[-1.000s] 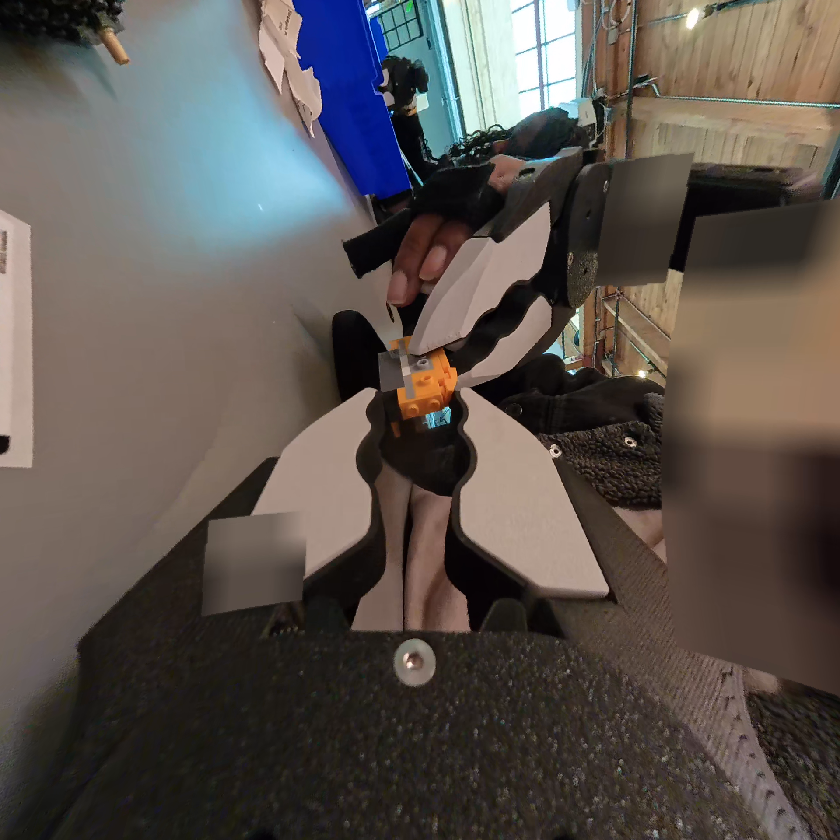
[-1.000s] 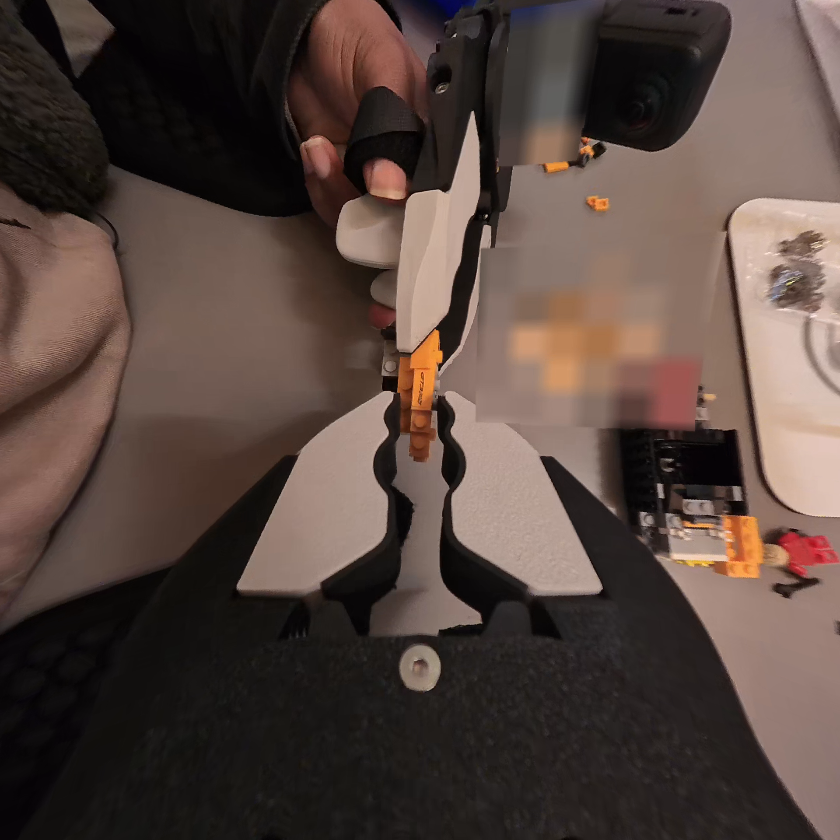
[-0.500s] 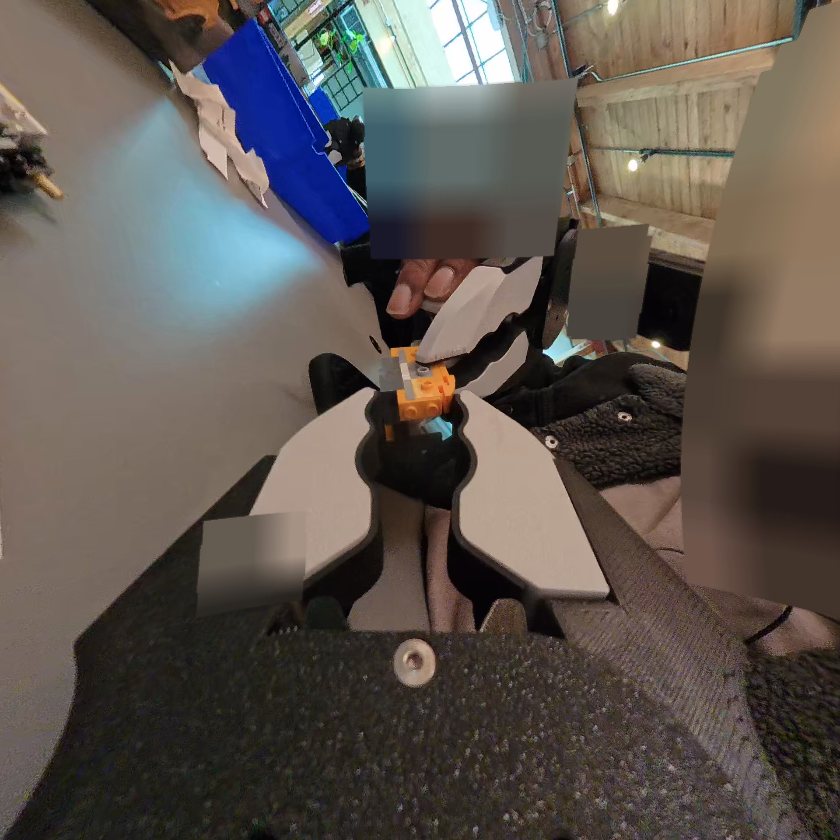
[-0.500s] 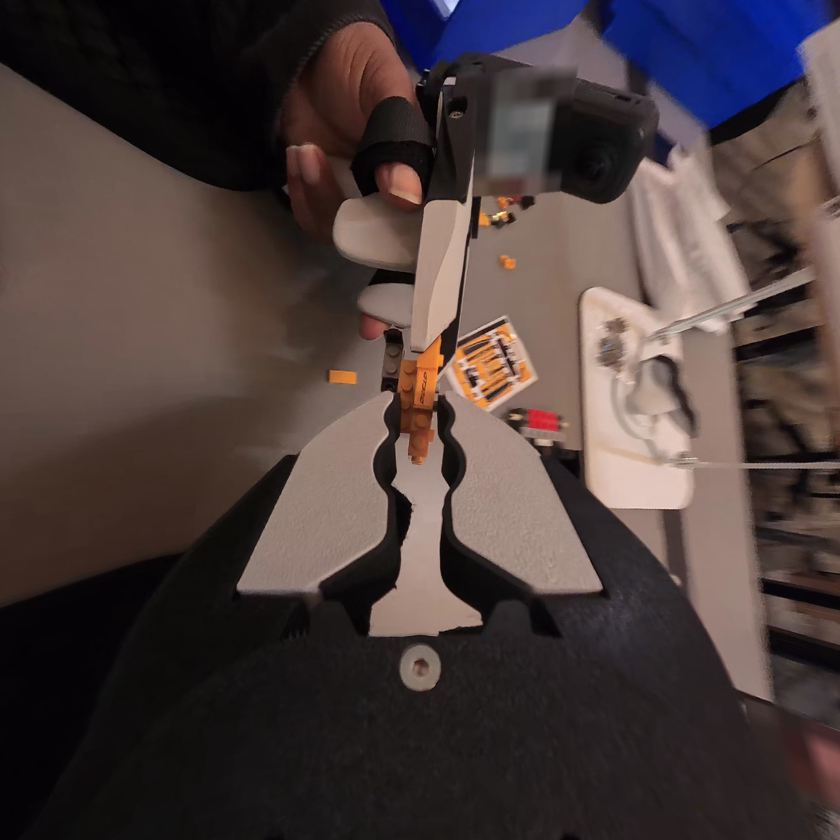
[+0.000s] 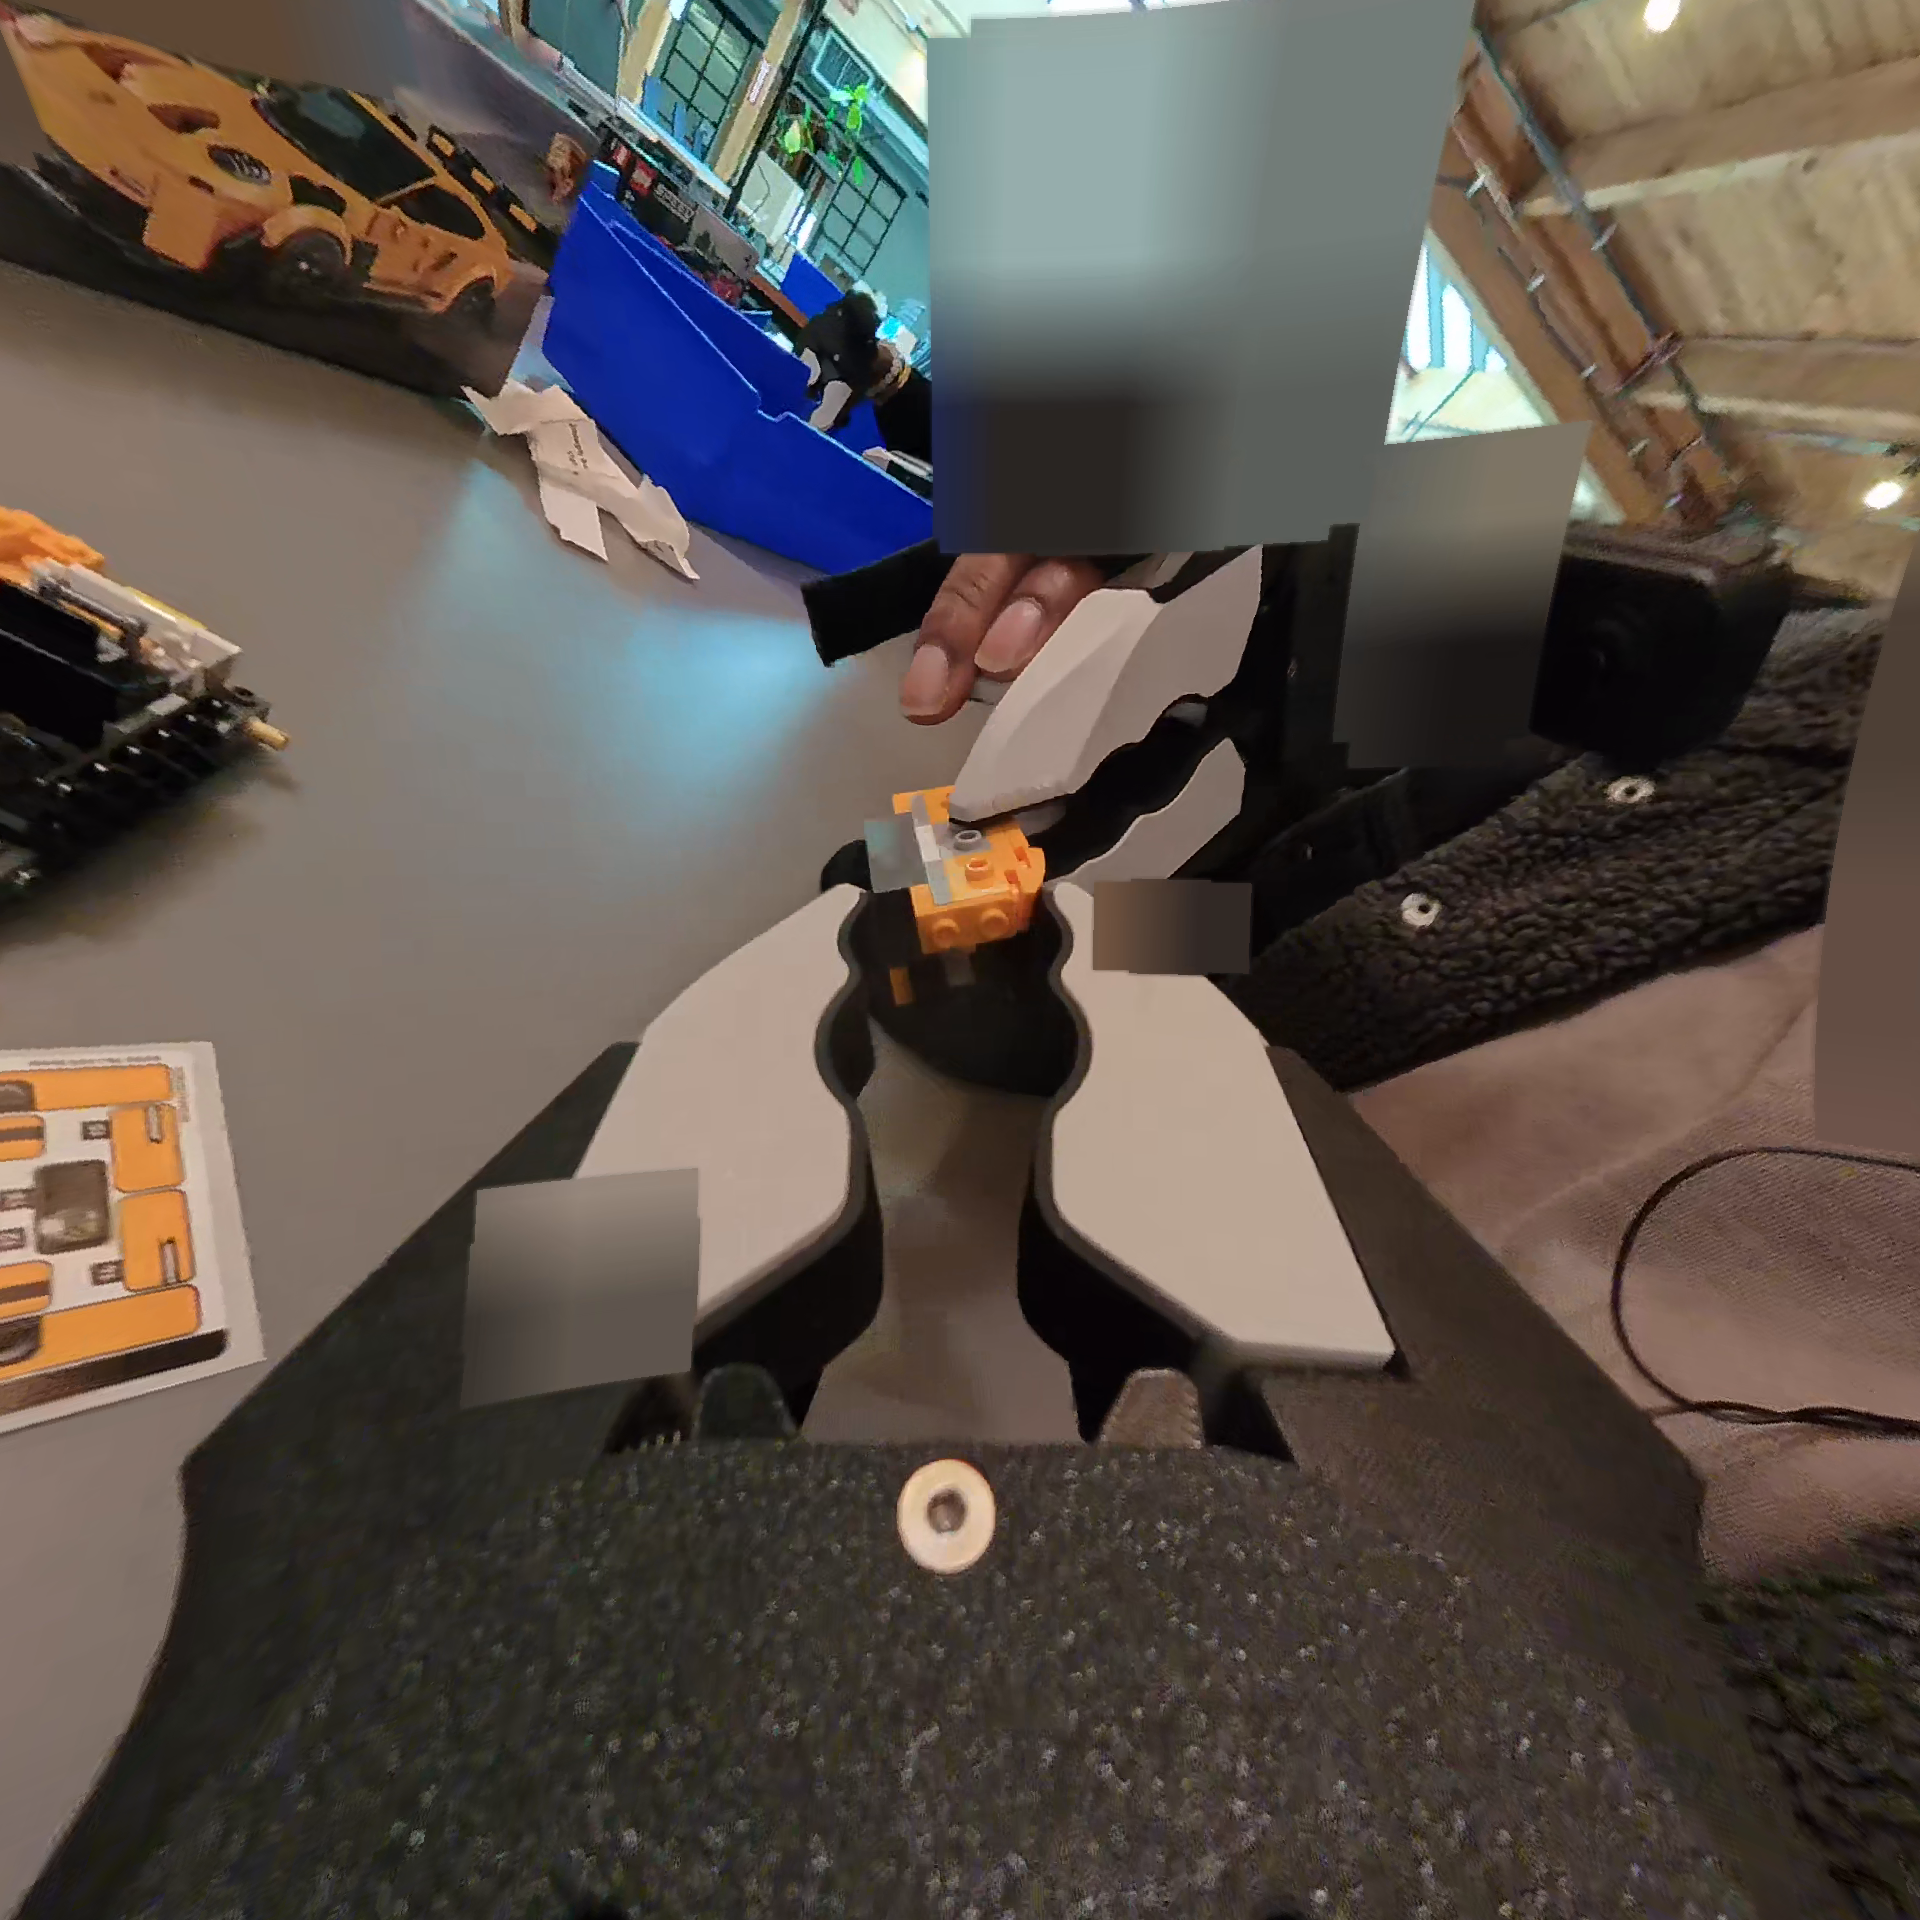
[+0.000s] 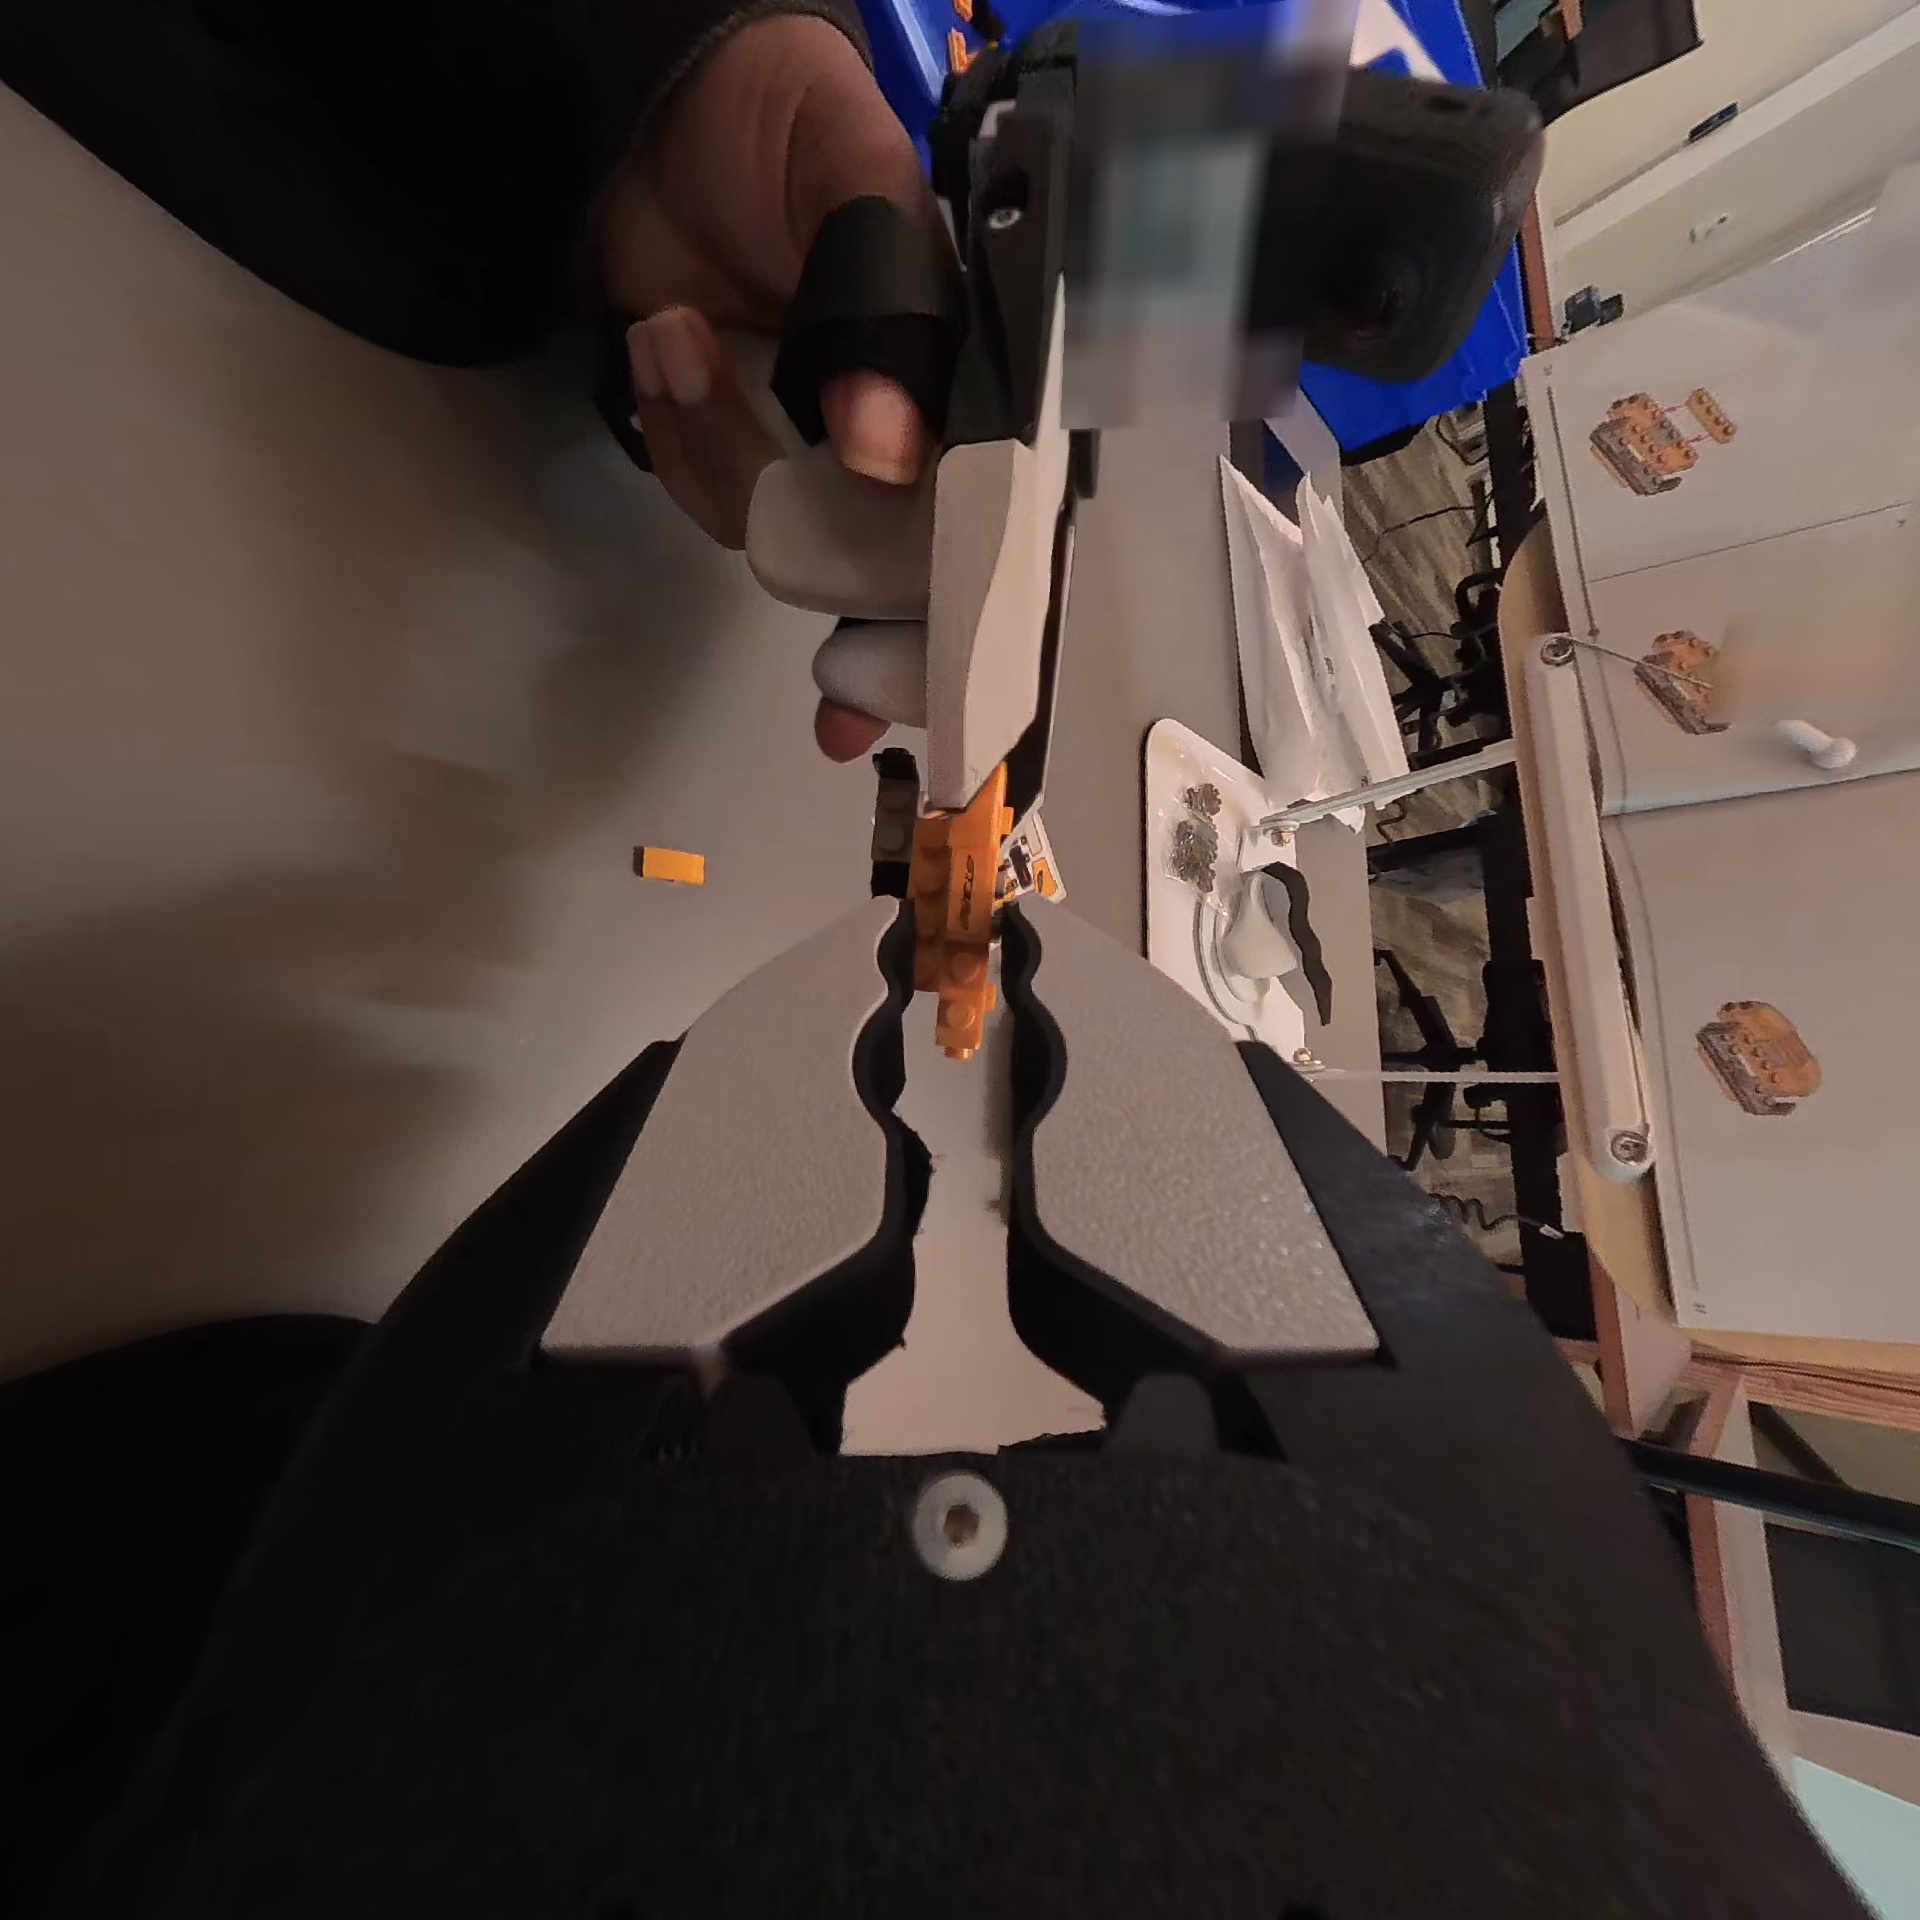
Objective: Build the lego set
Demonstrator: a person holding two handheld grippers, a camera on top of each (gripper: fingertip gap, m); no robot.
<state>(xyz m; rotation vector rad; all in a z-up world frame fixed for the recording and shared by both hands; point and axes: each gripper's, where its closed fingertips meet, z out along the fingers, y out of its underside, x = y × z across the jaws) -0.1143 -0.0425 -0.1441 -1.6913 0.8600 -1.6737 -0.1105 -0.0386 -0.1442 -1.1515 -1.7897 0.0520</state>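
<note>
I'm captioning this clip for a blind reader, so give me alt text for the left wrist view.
The left gripper and the right gripper both pinch a small orange and grey lego assembly above a grey table. On the table lie a half-built black lego model, a sticker sheet and a blue bin.

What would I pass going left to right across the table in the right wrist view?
Loose orange piece → orange lego assembly held between both grippers → white tray with small dark parts → instruction pages showing build steps.
</note>
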